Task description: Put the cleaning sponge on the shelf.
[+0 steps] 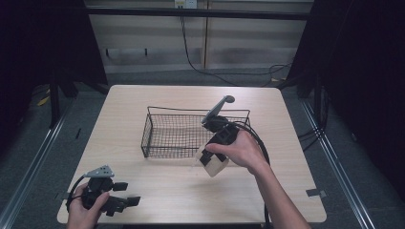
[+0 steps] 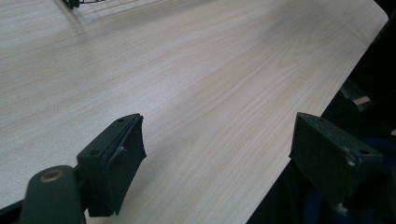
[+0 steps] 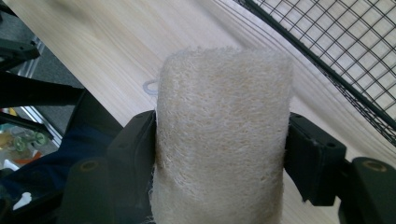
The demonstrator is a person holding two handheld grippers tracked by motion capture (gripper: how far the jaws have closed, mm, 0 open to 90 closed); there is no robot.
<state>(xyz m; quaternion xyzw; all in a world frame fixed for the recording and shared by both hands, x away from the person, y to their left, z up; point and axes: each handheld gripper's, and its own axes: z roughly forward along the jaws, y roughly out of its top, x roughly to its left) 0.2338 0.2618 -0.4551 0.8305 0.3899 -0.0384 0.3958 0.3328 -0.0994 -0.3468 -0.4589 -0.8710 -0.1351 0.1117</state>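
A pale, fibrous loofah block (image 3: 222, 135) is clamped between the two black jaws of my right gripper (image 3: 222, 154), which is shut on it. From above, the loofah block (image 1: 216, 165) hangs just over the table in front of the black wire basket (image 1: 191, 136), near its front right corner, with my right gripper (image 1: 212, 160) around it. My left gripper (image 1: 125, 194) rests at the table's front left corner, held in a hand. In its own view the left gripper (image 2: 233, 154) is open, with bare wood between the jaws.
The light wooden table (image 1: 143, 100) has its front edge close under the left gripper. The basket's mesh wall (image 3: 336, 42) runs along the upper right of the right gripper view. Cables trail from both grippers. Dark floor and metal rails surround the table.
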